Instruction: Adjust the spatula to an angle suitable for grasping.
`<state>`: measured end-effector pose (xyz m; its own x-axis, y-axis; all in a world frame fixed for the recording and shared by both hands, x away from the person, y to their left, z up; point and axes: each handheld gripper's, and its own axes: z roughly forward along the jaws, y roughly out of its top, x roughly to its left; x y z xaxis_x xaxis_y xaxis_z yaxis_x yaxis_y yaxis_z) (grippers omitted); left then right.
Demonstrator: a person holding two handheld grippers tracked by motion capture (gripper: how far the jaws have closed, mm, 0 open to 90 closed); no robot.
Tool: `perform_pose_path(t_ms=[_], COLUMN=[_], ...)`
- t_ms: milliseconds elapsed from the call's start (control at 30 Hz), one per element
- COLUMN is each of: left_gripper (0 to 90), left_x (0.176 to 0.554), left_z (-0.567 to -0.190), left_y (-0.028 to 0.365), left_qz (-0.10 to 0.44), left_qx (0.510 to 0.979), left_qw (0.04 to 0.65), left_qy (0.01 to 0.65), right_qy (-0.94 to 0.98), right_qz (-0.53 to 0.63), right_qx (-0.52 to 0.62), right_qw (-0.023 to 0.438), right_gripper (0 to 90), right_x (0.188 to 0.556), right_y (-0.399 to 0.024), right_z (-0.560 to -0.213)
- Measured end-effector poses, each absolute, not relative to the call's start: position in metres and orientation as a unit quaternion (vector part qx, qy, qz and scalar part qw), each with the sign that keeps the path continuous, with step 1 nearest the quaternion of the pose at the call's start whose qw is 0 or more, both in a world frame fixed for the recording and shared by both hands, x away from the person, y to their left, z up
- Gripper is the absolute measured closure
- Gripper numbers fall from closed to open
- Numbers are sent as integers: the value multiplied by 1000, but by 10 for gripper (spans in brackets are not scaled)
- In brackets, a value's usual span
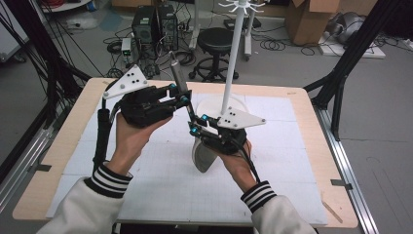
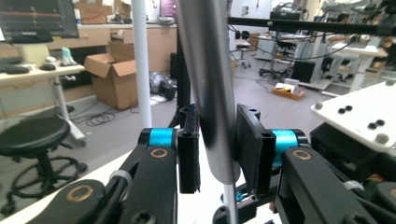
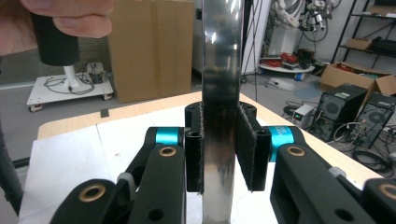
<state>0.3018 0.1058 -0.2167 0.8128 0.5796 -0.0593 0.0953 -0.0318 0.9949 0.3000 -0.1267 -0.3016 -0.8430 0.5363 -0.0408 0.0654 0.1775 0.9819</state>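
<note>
- White gridded mat (image 1: 160, 185) covers the wooden table (image 1: 58, 161); no readable writing or brand marks show.
- Left gripper (image 1: 181, 95) is clamped on the metal shoehorn's (image 1: 176, 73) handle end.
- Right gripper (image 1: 196, 124) is clamped lower on its shaft, just below the left.
- White stand (image 1: 233, 53) rises just beyond the right gripper.

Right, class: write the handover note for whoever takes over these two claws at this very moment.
Left claw: shut on the round handle of the metal utensil.
Right claw: shut on the same utensil's flat shank, lower down.
Utensil: off the table, tilted, broad grey end lowest.
Hook stand: upright just behind, with no utensil on it.
Done: utensil lifted, held by both claws.
Left: probably hanging it on the stand.
</note>
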Motion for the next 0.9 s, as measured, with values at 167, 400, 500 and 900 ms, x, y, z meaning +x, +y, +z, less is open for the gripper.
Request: perform_pose_path(t_ms=[167, 400, 500, 900], left_gripper=[736, 747, 749, 751], left_x=[301, 297, 297, 298], left_z=[-216, -214, -213, -209], left_y=[104, 101, 102, 108], left_qz=[174, 180, 177, 175], left_qx=[692, 695, 694, 686], left_qw=[655, 651, 653, 667], left_qy=[249, 245, 246, 233], right_qy=[742, 743, 742, 739], right_qz=[607, 608, 611, 623], right_qx=[207, 203, 200, 191], right_qw=[195, 193, 191, 171], right_gripper=[742, 741, 740, 673], right_x=[299, 301, 301, 304], right_y=[-124, -123, -123, -126], right_z=[-302, -303, -302, -301])
